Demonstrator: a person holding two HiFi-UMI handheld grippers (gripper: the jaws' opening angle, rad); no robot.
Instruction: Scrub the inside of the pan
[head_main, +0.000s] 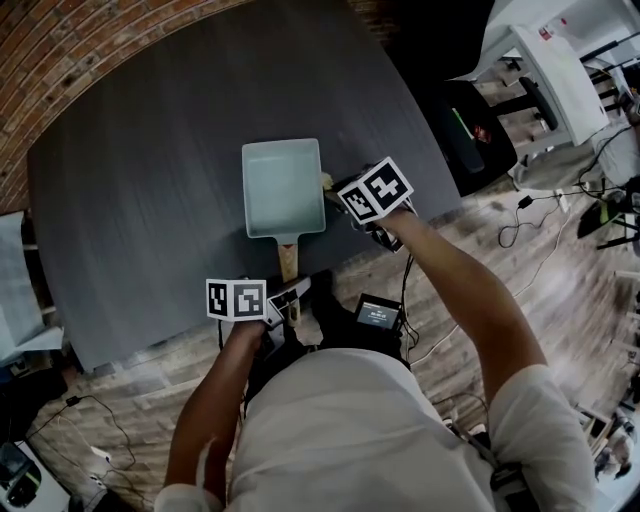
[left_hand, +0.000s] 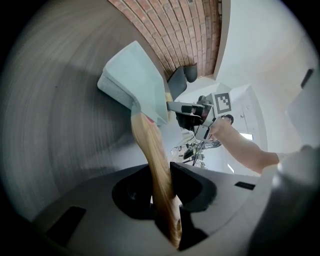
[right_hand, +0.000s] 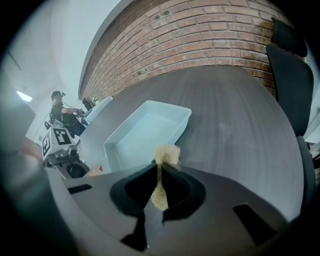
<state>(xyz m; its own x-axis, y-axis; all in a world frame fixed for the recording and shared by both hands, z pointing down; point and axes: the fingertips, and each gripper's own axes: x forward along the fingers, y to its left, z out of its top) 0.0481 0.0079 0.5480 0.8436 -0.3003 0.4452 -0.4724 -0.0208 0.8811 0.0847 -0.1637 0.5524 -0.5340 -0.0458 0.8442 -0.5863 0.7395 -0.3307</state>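
Shirt: white, on the person, filling the bottom of the head view.
Tabletop: dark grey and wide, running up to a brick wall on the far side.
Pan: rectangular, pale blue-green, its inside bare. It lies on the tabletop near the front edge, with its handle pointing back at the person.
Left claw: clenched on the handle, its 2 jaws pressing the handle's end from either side at the tabletop's front edge. Its marker cube faces up.
Right claw: clenched on the scrub pad, tilted down at the pan's right rim, about halfway along it.
Handle: light wood, straight, joined to the pan's near short wall.
Scrub pad: tan and fibrous, pinched thin between the 2 jaws. Its frayed tip sticks out just beside the pan's wall, and whether it touches the pan cannot be told.
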